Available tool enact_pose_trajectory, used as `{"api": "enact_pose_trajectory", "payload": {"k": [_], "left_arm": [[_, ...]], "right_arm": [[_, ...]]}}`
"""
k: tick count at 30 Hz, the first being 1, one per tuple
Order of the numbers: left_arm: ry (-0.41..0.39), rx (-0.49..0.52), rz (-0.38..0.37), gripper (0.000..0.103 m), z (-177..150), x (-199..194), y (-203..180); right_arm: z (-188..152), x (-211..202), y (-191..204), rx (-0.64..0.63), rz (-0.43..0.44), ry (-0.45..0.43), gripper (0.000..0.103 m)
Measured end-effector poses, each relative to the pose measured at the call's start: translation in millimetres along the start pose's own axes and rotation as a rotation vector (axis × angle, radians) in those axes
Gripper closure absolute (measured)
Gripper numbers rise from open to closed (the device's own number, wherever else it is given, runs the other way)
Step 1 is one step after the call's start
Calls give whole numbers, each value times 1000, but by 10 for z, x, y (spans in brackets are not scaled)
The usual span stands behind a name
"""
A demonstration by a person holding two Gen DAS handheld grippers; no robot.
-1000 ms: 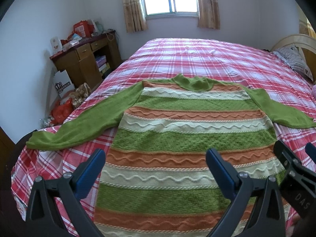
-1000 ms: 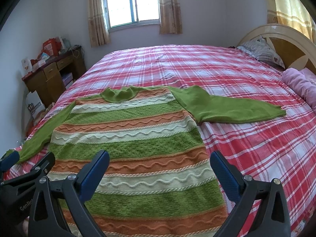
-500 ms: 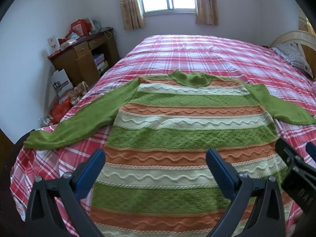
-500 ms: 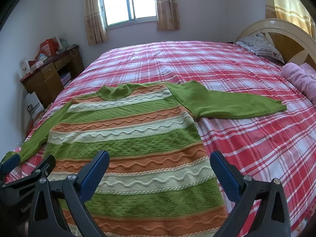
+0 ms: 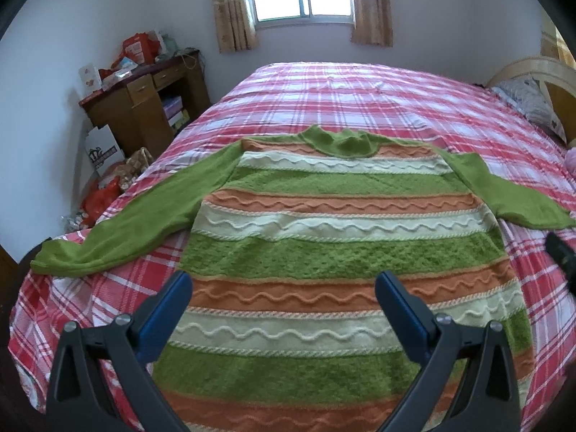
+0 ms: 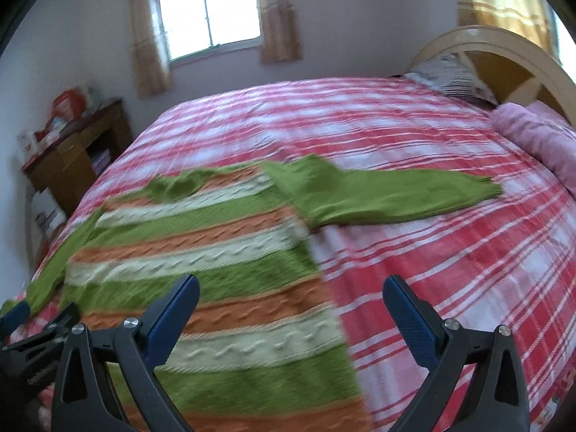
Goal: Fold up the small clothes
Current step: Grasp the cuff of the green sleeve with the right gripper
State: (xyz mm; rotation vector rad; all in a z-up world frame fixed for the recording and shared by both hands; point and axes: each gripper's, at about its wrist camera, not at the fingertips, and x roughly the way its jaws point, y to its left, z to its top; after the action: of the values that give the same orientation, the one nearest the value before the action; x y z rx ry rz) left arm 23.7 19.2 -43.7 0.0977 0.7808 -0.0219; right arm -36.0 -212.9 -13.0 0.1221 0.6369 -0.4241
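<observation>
Left wrist view: the left gripper [image 5: 282, 289] has its blue fingers [image 5: 169, 311] spread apart, holding nothing, above a striped sweater [image 5: 324, 252]. The right gripper [image 6: 289, 297] is likewise spread and empty. The sweater lies flat, sleeves outstretched, on a bed [image 5: 360, 93] with a red plaid cover.

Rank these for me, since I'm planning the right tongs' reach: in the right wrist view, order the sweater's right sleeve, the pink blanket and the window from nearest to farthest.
1. Sleeve: stretched flat on the bedspread, just ahead of the right tongs.
2. Pink blanket: far right, by the headboard.
3. Window: on the back wall, upper left.
</observation>
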Motion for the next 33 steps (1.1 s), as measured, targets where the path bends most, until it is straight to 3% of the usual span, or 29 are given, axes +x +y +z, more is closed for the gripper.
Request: {"api": "enact_pose_trajectory", "payload": {"k": [3,7,12,14,16,17,18,25,29,31,32,33], "left_arm": [[0,-23,3,0,22,97,79],[-33,-53,34,0,40,203,203],[-41,-126,75,0,45,373,437],[-20,-161,94,0,27,467,528],[-7,-175,100,0,1,540,571],[-5,-182,104,0,-24,579,594],[-7,-184,109,0,-39,602,593],[-34,-161,147,0,-146,728,567],[-11,-148,144,0,-228,852,561],[11,-166,118,0,-251,905,591],[10,-183,103,0,-256,908,620],[10,-194,92,0,-254,909,639]], "right_arm": [[89,55,-383,62,-8,-20,1],[243,116,-970,148,-96,-59,1],[365,378,-2141,508,-120,-21,1],[366,462,-2470,597,-116,-22,1],[389,610,-2787,673,-103,-11,11],[402,710,-2942,712,-99,3,27],[416,787,-3038,738,-99,12,39],[602,1345,-3250,764,-82,37,40],[769,1588,-3181,696,-140,33,40],[808,1645,-3150,657,-156,41,51],[821,1683,-3129,629,-166,58,75],[814,1727,-3124,614,-169,81,86]]}}
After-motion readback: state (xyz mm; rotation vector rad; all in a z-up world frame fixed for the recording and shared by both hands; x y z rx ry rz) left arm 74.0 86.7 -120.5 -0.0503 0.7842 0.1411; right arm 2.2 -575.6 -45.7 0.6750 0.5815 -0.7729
